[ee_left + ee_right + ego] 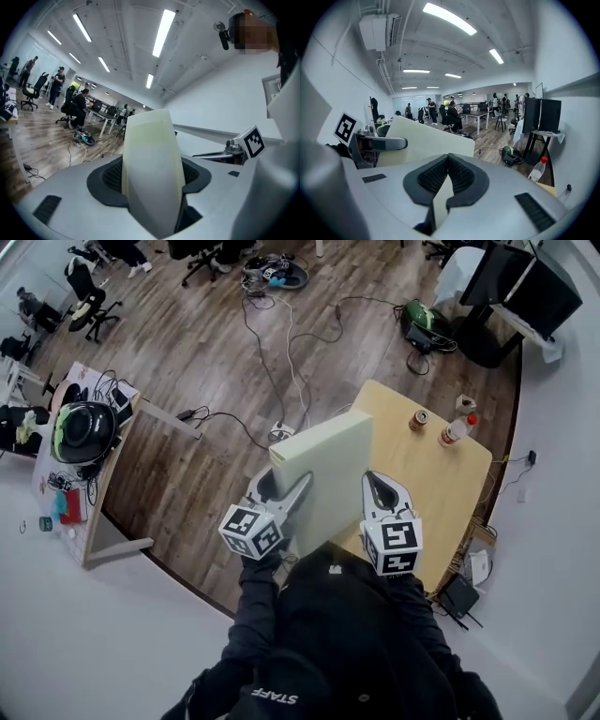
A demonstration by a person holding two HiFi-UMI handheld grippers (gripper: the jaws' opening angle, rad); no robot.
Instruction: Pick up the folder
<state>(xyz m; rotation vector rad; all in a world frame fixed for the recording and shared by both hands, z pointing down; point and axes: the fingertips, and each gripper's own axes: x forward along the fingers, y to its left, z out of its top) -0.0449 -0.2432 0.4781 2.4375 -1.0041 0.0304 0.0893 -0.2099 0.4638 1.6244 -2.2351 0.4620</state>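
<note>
A thick cream folder hangs in the air above the near end of the light wooden table, held between both grippers. My left gripper is shut on its wide spine side; in the left gripper view the folder fills the gap between the dark pads. My right gripper is shut on the folder's thin edge, and in the right gripper view a cream strip of the folder runs between its closed pads. The folder tilts up and away from me.
A plastic bottle with a red cap and a small brown jar stand at the table's far end. Cables and a power strip lie on the wood floor. A cluttered desk with a helmet stands at the left, and a monitor stand at the far right.
</note>
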